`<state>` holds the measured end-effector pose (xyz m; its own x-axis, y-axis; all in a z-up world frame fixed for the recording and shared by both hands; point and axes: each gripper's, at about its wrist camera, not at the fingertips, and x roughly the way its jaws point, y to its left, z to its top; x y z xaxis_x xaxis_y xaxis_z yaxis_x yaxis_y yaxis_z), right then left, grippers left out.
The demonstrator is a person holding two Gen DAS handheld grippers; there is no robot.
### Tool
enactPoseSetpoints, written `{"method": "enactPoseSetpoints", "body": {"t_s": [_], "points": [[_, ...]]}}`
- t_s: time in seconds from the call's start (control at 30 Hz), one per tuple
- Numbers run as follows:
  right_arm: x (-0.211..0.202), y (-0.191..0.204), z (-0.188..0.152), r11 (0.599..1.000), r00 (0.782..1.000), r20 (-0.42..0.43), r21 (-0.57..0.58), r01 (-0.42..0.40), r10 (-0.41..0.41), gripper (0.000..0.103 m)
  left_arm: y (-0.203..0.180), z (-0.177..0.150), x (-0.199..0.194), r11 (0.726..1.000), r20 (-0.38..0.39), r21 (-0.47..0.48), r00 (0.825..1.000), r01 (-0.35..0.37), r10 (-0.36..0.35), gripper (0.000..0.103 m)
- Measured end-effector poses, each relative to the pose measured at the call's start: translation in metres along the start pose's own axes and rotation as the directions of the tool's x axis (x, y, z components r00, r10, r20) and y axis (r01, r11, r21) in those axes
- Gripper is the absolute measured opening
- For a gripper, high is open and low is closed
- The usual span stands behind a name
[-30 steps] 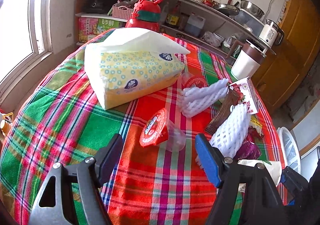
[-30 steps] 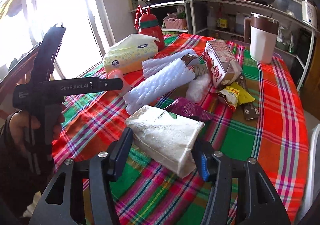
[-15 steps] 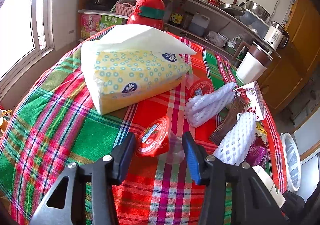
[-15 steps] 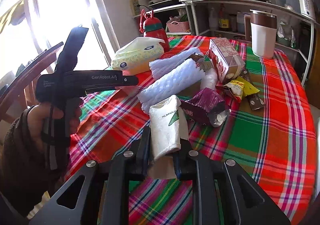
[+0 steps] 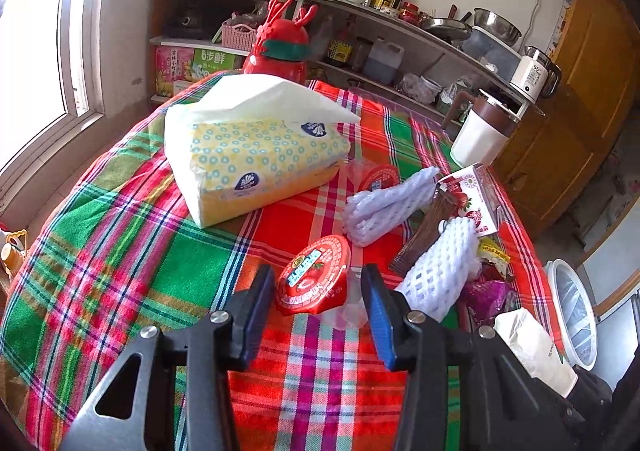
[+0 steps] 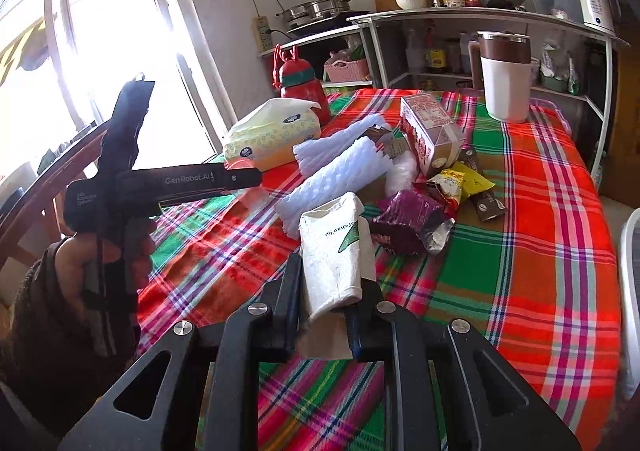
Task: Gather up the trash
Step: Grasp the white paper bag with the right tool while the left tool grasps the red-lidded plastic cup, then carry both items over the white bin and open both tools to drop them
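Observation:
My left gripper [image 5: 316, 291] is shut on a clear jelly cup with a red foil lid [image 5: 314, 279], held just above the plaid tablecloth [image 5: 120, 251]. My right gripper [image 6: 326, 291] is shut on a white paper bag [image 6: 336, 247] and holds it lifted off the table; the bag also shows in the left wrist view [image 5: 532, 347]. More trash lies in a heap: white foam fruit nets [image 5: 388, 203] [image 6: 340, 175], a red milk carton [image 6: 432, 135], a purple wrapper [image 6: 412, 219], a yellow wrapper [image 6: 464, 181] and a brown sachet [image 6: 486, 205].
A tissue pack [image 5: 256, 155] and a red bottle [image 5: 280, 51] stand at the table's far side. A white mug with a brown lid [image 6: 506, 79] stands at the back right. A white bin [image 5: 572, 315] sits on the floor right of the table. Shelves with kitchenware line the wall.
My left gripper moved forward and closed on the jelly cup. My right gripper closed on the white paper bag and lifted it upright off the table.

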<state>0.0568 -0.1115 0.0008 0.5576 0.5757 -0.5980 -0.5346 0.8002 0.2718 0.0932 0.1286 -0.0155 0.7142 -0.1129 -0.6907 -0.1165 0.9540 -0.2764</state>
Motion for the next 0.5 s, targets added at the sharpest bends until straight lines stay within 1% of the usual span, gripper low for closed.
{"method": "enactPoseSetpoints", "body": {"t_s": [0.1,0.3,0.5], "points": [[-0.010,-0.002,0.001,1.000,1.000,0.024,0.006,0.016,-0.016,0.020,-0.007,-0.001,-0.014,1.000,0.022,0.021,1.000,0.015,-0.015,0.047],[-0.031,-0.014,0.003,0.997,0.996,0.056,0.040,0.061,-0.063,0.020,-0.034,0.000,-0.036,0.995,0.053,0.085,0.997,0.048,-0.053,0.047],[-0.054,-0.030,0.004,0.991,0.989,0.086,0.071,0.114,-0.120,0.020,-0.069,-0.003,-0.048,0.982,0.056,0.151,0.991,0.115,-0.125,0.047]]}}
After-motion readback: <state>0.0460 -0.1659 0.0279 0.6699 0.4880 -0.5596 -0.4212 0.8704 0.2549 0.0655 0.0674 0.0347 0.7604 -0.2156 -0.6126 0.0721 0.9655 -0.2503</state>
